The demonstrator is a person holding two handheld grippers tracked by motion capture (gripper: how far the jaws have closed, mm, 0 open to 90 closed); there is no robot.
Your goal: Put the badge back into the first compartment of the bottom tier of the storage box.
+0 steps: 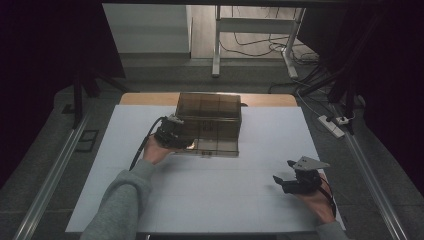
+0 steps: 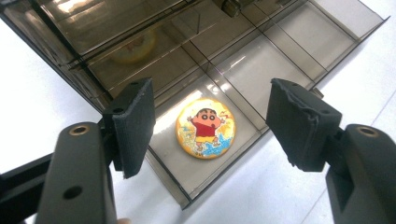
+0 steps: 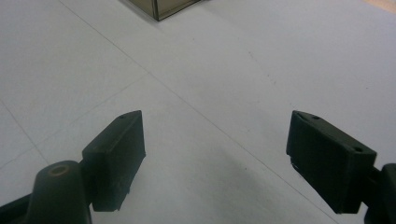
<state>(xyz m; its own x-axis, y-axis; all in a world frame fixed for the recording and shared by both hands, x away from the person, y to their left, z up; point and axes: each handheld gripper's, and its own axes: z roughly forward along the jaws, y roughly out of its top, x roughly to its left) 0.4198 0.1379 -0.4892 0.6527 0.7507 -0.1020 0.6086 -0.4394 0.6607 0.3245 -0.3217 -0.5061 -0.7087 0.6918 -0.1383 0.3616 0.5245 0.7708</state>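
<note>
The left gripper [image 2: 210,126], fingers wide, hovers over a round cartoon badge [image 2: 205,128] lying in a corner compartment of the smoky divided box [image 1: 210,122]; the right gripper [image 1: 285,172] rests well apart, fingers wide, above the white surface [image 1: 210,195].

A white sheet [image 1: 270,150] covers the worktop; bare wood [image 1: 270,100] shows along the far edge. Grey floor [image 1: 150,75] lies beyond, with a white frame [image 1: 217,45] and loose cables [image 1: 250,50] under brighter light. A power strip [image 1: 332,126] lies at right. Both sides are dark, with metal rails [image 1: 50,180] alongside.
</note>
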